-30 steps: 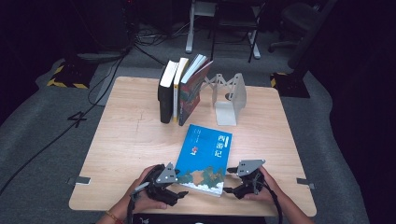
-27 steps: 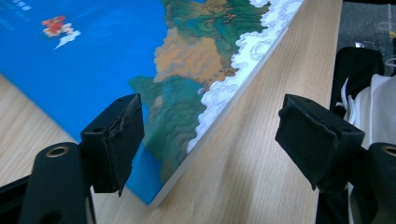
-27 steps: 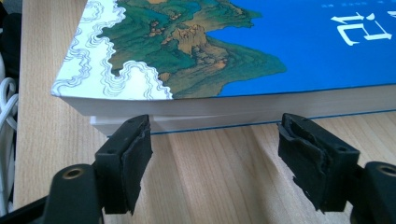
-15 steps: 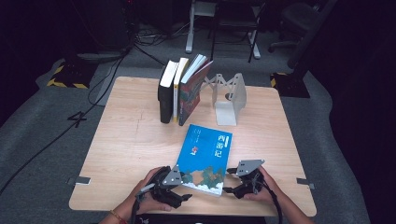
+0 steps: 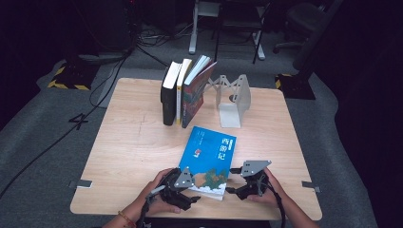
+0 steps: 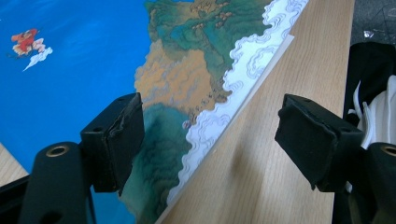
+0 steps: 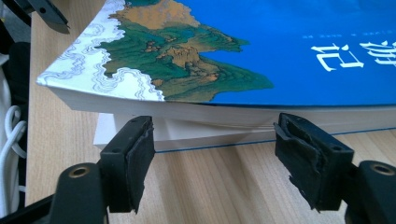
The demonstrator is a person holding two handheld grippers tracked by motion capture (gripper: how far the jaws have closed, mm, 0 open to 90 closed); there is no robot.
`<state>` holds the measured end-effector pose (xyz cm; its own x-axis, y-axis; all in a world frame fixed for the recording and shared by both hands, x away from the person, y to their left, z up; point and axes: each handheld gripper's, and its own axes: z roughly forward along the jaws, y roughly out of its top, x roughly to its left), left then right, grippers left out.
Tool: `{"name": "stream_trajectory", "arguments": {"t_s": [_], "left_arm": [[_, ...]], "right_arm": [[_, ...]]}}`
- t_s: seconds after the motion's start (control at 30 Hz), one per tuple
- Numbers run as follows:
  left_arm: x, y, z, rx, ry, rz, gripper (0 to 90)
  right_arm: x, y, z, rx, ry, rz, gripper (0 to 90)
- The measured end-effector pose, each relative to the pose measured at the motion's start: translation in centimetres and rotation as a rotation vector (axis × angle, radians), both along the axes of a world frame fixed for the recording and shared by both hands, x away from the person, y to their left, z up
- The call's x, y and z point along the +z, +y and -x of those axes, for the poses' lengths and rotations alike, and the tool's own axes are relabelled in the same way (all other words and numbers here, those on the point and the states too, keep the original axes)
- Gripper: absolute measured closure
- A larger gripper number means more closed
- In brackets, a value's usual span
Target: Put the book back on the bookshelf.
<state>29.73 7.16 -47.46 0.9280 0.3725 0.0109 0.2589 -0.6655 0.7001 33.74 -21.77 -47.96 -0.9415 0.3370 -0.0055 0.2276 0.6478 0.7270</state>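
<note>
A blue book (image 5: 209,156) with a landscape picture on its cover lies flat on the wooden table (image 5: 133,142), close to the front edge. My left gripper (image 5: 192,198) is at the book's near left corner, held by a hand. In the left gripper view it (image 6: 210,140) stands open, one jaw over the cover (image 6: 93,60), the other over bare wood. My right gripper (image 5: 231,190) is at the book's near right side. In the right gripper view it (image 7: 212,147) is open and faces the book's page edge (image 7: 280,46), low to the table, with the upper part of the book slightly raised.
Three books (image 5: 183,90) stand upright at the back of the table, leaning beside a white bookend (image 5: 233,97). Cables and chair bases lie on the floor beyond the table. The left gripper's jaw tip (image 7: 46,14) shows past the book's corner.
</note>
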Motion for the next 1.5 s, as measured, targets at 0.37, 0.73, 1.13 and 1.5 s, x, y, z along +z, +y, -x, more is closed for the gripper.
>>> {"name": "stream_trajectory", "arguments": {"t_s": [0.37, 0.73, 1.13, 1.5], "left_arm": [[0.0, -1.6, 0.0, 0.004, -0.011, -0.004, 20.9], [0.1, -3.6, 0.0, 0.065, -0.043, 0.008, 19.0], [0.1, -4.4, -0.3, 0.137, -0.098, 0.009, 28.4], [1.2, -3.5, -0.1, 0.128, -0.223, 0.055, 63.5]], "right_arm": [[1.5, 0.6, -0.2, -0.037, -0.025, -0.046, 28.9], [2.7, 1.4, -0.4, -0.076, -0.044, -0.08, 29.0], [3.4, 2.0, -1.0, -0.075, -0.055, -0.095, 28.9], [3.2, 1.2, -1.1, -0.072, -0.04, -0.127, 30.1]]}}
